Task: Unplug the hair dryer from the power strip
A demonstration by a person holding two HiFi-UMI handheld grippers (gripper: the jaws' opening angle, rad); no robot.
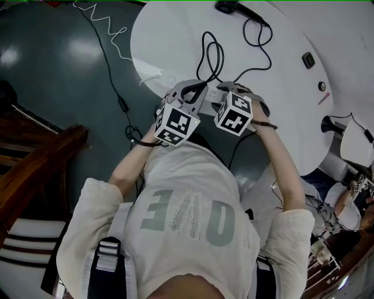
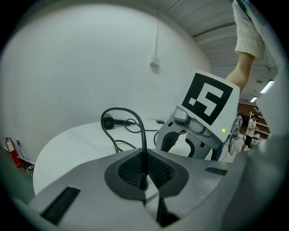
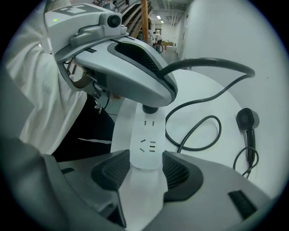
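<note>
The white power strip (image 3: 146, 140) lies at the near edge of the round white table (image 1: 175, 35). My right gripper (image 3: 145, 169) points down and is shut on the strip, one pad pressing each long side. My left gripper (image 2: 144, 182) is shut on the black plug (image 3: 150, 109) at the strip's far end. The plug's cord (image 2: 142, 149) rises from between the pads and loops across the table to the black hair dryer (image 3: 247, 119), which lies at the far side (image 1: 231, 7). In the head view both grippers, left (image 1: 196, 93) and right (image 1: 231, 90), sit side by side over the strip.
The dryer cord lies in loose loops (image 1: 211, 55) on the table behind the grippers. A thin white cable (image 1: 114, 41) and a black one (image 1: 120, 96) hang off the table's left edge to the dark floor. A wooden chair (image 1: 41, 157) stands at the left.
</note>
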